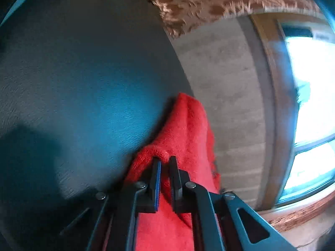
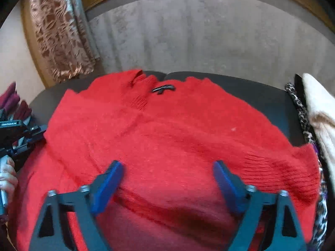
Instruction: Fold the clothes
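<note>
A red knit sweater [image 2: 167, 138] lies spread on a dark table [image 2: 261, 92], neck and black label [image 2: 163, 88] at the far side. My right gripper [image 2: 168, 167] is open, its blue pads [image 2: 108, 182] wide apart just above the sweater's lower middle, holding nothing. My left gripper [image 1: 165, 163] is shut on a fold of the red sweater [image 1: 186, 129] at the table's edge; the fabric bunches up between its fingers [image 1: 156, 179]. The left gripper also shows at the left edge of the right wrist view [image 2: 25, 133], beside the sweater's left side.
A stack of cream and leopard-print clothes [image 2: 316, 113] lies at the table's right. Dark red items [image 2: 14, 102] sit at the left. Grey carpet [image 2: 209, 35], a patterned brown curtain [image 2: 60, 33] and a window [image 1: 309, 104] lie beyond the table [image 1: 73, 83].
</note>
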Demonstrator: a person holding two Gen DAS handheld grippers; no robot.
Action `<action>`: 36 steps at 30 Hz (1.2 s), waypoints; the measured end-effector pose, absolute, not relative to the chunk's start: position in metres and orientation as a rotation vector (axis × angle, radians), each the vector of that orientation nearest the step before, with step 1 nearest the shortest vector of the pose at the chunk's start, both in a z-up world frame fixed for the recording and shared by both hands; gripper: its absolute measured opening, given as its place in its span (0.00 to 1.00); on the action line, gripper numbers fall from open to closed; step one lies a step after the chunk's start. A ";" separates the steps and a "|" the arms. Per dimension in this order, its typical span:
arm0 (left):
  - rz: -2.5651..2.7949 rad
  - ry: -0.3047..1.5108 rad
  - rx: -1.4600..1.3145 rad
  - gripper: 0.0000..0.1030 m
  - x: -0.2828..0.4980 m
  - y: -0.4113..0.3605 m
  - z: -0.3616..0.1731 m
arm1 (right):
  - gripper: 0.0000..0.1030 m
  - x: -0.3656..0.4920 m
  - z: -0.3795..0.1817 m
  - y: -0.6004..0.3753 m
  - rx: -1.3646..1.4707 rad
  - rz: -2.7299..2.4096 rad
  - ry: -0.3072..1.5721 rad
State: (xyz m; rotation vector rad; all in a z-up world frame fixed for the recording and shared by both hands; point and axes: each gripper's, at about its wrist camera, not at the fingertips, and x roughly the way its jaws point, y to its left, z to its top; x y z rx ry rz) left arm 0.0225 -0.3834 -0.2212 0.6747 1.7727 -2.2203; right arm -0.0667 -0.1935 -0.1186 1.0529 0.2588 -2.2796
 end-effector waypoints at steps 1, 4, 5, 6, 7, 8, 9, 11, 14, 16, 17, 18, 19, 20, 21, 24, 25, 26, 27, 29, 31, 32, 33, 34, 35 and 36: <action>-2.228 1.759 0.652 0.05 0.029 -0.386 -0.221 | 0.92 -0.065 -0.118 -0.195 1.045 -2.286 0.280; -2.272 1.651 0.647 0.06 0.056 -0.379 -0.226 | 0.98 -0.064 -0.122 -0.201 1.030 -2.267 0.293; -2.288 1.619 0.657 0.06 0.057 -0.377 -0.225 | 1.00 -0.064 -0.124 -0.203 1.028 -2.257 0.303; -2.306 1.559 0.692 0.06 0.059 -0.375 -0.219 | 1.00 -0.064 -0.125 -0.205 1.026 -2.247 0.312; -2.311 1.535 0.708 0.07 0.060 -0.373 -0.213 | 1.00 -0.062 -0.124 -0.203 1.024 -2.247 0.317; -2.318 1.511 0.722 0.08 0.061 -0.371 -0.208 | 1.00 -0.060 -0.124 -0.202 1.021 -2.246 0.321; -2.335 1.481 0.706 0.13 0.066 -0.370 -0.196 | 1.00 -0.060 -0.124 -0.202 1.020 -2.248 0.319; -2.407 1.419 0.627 0.20 0.075 -0.369 -0.172 | 1.00 -0.059 -0.125 -0.202 1.017 -2.251 0.318; -2.493 1.252 0.608 0.34 0.067 -0.374 -0.144 | 1.00 -0.059 -0.127 -0.203 1.014 -2.254 0.319; -2.491 1.126 0.731 0.43 0.046 -0.382 -0.142 | 1.00 -0.059 -0.127 -0.202 1.012 -2.254 0.318; -2.476 1.095 0.806 0.43 0.034 -0.387 -0.145 | 1.00 -0.059 -0.127 -0.202 1.011 -2.254 0.317; -2.460 1.064 0.879 0.43 0.022 -0.391 -0.148 | 1.00 -0.059 -0.127 -0.202 1.010 -2.254 0.316; -2.450 1.046 0.926 0.43 0.014 -0.393 -0.153 | 1.00 -0.059 -0.127 -0.202 1.009 -2.254 0.316; -2.439 1.026 0.971 0.44 0.005 -0.395 -0.157 | 1.00 -0.059 -0.127 -0.201 1.008 -2.253 0.313; -2.429 1.007 1.016 0.44 -0.004 -0.397 -0.162 | 1.00 -0.059 -0.127 -0.201 1.007 -2.252 0.310; -2.464 0.935 1.119 0.46 -0.031 -0.393 -0.172 | 1.00 -0.059 -0.127 -0.199 1.004 -2.251 0.300; -2.470 0.914 1.155 0.46 -0.038 -0.391 -0.176 | 1.00 -0.059 -0.127 -0.198 1.004 -2.251 0.295; -2.465 0.904 1.182 0.45 -0.042 -0.390 -0.180 | 1.00 -0.059 -0.128 -0.197 1.002 -2.251 0.289; -2.480 0.902 1.183 0.41 -0.045 -0.390 -0.183 | 1.00 -0.060 -0.128 -0.197 1.002 -2.250 0.286; -2.516 0.906 1.108 0.13 -0.038 -0.388 -0.175 | 1.00 -0.060 -0.129 -0.196 1.000 -2.250 0.283; -2.553 0.901 0.993 0.12 -0.025 -0.387 -0.165 | 1.00 -0.059 -0.129 -0.196 0.996 -2.254 0.286; -2.567 0.876 0.949 0.12 -0.018 -0.384 -0.160 | 1.00 -0.059 -0.130 -0.196 0.993 -2.255 0.288; -2.551 0.801 0.954 0.12 -0.014 -0.380 -0.163 | 1.00 -0.059 -0.130 -0.196 0.990 -2.255 0.290; -2.527 0.773 0.994 0.12 -0.015 -0.380 -0.171 | 1.00 -0.058 -0.131 -0.197 0.988 -2.255 0.292; -2.499 0.782 1.033 0.12 -0.016 -0.381 -0.183 | 1.00 -0.059 -0.131 -0.197 0.987 -2.253 0.293; -2.471 0.796 1.068 0.14 -0.018 -0.382 -0.193 | 1.00 -0.059 -0.131 -0.197 0.987 -2.250 0.295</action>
